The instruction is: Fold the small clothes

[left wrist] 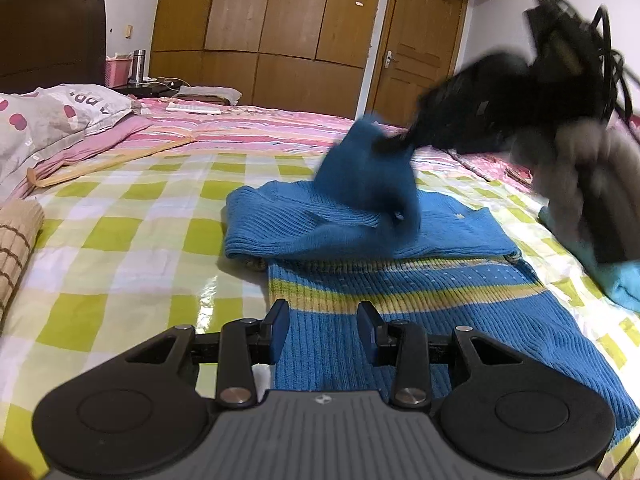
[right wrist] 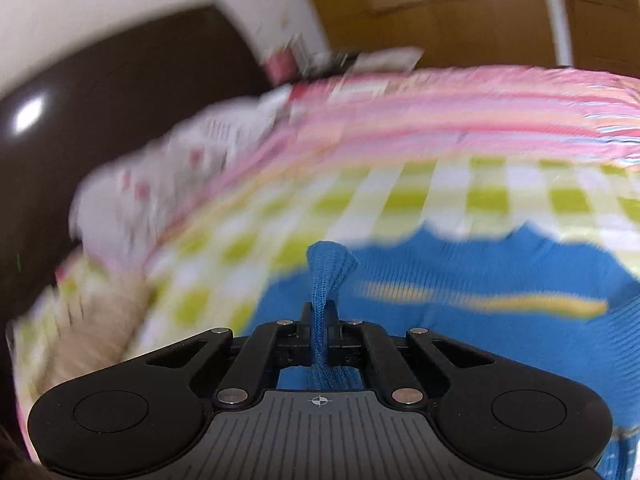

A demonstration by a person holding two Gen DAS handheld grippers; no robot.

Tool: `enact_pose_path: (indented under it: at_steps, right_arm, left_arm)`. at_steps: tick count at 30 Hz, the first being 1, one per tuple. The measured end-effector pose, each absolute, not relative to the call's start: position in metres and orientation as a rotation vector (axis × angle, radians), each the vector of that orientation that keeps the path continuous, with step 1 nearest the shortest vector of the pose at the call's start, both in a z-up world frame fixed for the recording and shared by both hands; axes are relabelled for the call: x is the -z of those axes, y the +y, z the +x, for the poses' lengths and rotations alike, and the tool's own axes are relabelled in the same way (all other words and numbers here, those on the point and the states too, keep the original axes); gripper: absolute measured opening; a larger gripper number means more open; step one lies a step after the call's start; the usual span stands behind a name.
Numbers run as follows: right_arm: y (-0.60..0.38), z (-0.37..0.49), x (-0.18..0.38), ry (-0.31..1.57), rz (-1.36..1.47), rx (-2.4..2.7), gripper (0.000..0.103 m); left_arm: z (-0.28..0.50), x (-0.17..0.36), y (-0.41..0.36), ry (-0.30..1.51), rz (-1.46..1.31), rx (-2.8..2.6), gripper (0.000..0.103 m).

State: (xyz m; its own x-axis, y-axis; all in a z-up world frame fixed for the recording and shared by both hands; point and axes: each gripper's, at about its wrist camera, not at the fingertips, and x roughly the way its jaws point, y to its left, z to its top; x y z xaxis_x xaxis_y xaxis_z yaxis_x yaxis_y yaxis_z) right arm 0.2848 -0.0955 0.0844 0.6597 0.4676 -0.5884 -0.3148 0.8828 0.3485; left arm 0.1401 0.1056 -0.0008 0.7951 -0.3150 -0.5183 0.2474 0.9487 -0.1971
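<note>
A blue ribbed knit sweater (left wrist: 400, 292) with yellow stripes lies on the green-and-white checked bed cover (left wrist: 120, 240). My left gripper (left wrist: 324, 320) hovers low over the sweater's near part, jaws apart, and the pads grip nothing. My right gripper (left wrist: 394, 144), blurred in the left wrist view, has a sleeve of the sweater (left wrist: 364, 168) raised above the body. In the right wrist view the right gripper (right wrist: 320, 312) is shut on a narrow fold of that blue knit (right wrist: 326, 276), which sticks up past the fingertips. The sweater body (right wrist: 440, 320) lies below.
A patterned pillow (left wrist: 52, 116) and a long wooden stick (left wrist: 108, 164) lie at the left. A beige rolled mat (left wrist: 16, 240) sits at the left edge. A teal cloth (left wrist: 624, 284) is at the right. Behind the bed stand a steel flask (left wrist: 138, 66), wardrobes and a door.
</note>
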Motion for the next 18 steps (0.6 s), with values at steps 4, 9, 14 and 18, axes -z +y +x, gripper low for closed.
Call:
enact_pose_path:
  at_steps: [4,9,14,18]
  right_arm:
    - [-0.139,0.279,-0.121,0.581,0.334,-0.382,0.003]
    - [-0.200,0.261,-0.114,0.467,0.428,-0.254,0.003]
    - [-0.236,0.255,-0.038,0.632,0.491,-0.117,0.003]
    - [-0.256,0.256,-0.006,0.703,0.612,-0.071,0.009]
  left_arm:
    - [0.140,0.002,0.105,0.575,-0.123,0.300,0.043]
    - [0.140,0.006,0.101,0.589,-0.114,0.311,0.043]
    - [0.141,0.012,0.094,0.609,-0.092,0.320,0.043]
    - [0.142,0.014,0.091,0.618,-0.084,0.316,0.043]
